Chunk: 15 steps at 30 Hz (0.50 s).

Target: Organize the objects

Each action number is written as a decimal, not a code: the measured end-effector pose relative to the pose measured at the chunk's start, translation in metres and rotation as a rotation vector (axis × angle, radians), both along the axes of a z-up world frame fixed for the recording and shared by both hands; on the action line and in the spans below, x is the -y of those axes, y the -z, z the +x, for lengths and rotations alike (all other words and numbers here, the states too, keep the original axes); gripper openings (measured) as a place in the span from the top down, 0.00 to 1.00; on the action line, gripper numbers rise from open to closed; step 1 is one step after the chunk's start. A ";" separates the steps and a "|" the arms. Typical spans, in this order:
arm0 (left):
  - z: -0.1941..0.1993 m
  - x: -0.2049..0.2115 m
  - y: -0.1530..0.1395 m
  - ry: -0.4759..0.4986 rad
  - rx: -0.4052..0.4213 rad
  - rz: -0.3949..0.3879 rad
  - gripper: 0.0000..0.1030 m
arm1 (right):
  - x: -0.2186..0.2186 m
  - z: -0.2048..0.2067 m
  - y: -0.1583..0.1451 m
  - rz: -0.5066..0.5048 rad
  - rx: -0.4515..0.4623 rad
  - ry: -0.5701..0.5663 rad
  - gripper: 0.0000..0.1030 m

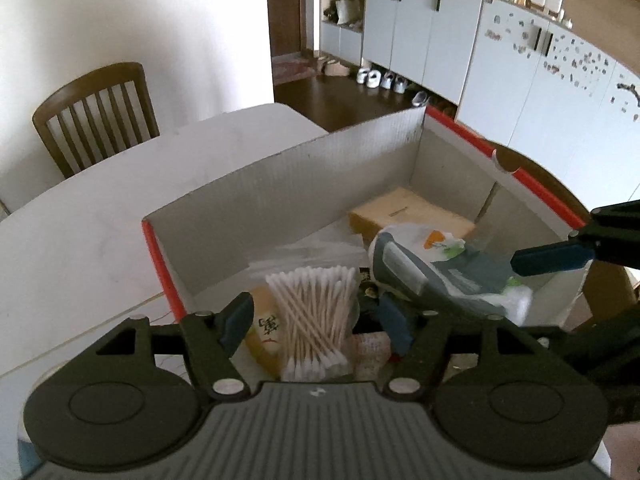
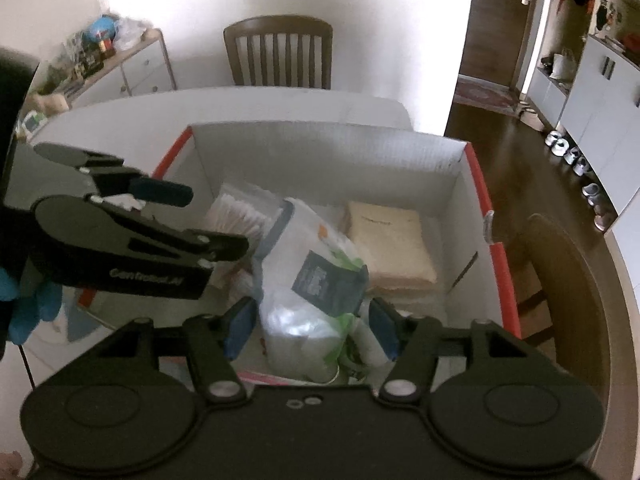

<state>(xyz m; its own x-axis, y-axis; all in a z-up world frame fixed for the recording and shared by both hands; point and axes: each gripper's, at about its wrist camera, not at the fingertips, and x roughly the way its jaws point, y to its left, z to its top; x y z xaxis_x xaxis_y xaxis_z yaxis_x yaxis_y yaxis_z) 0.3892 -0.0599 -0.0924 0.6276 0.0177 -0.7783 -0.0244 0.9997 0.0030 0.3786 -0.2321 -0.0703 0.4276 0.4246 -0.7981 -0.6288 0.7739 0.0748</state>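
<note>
Two wrist fisheyes, both angled steeply down into one open cardboard box [image 1: 280, 184] from close above.

The left wrist view looks along its own tongs [image 1: 316, 324] from the box's near left corner, facing across the white tabletop [image 1: 100, 232] toward a wooden chair [image 1: 96, 112] and grey cabinets [image 1: 424, 28]. The right wrist view looks over its tongs [image 2: 312, 328] from the near edge, straight toward the chair and wall. Both share the box interior, the cotton swabs [image 1: 312, 320], the plastic-wrapped pack [image 2: 312, 268] and the tan packet [image 2: 388, 248]; each catches the other's tongs at its edge.
</note>
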 end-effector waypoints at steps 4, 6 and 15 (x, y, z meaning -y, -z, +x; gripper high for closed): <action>-0.012 -0.003 -0.010 0.000 0.030 -0.008 0.33 | 0.007 -0.008 -0.012 0.043 0.002 0.022 0.40; -0.019 -0.006 -0.015 -0.005 0.044 -0.024 0.33 | 0.010 -0.013 -0.018 0.059 0.010 0.032 0.40; -0.061 -0.011 -0.046 -0.009 0.161 -0.033 0.33 | 0.017 -0.038 -0.043 0.112 0.071 0.088 0.39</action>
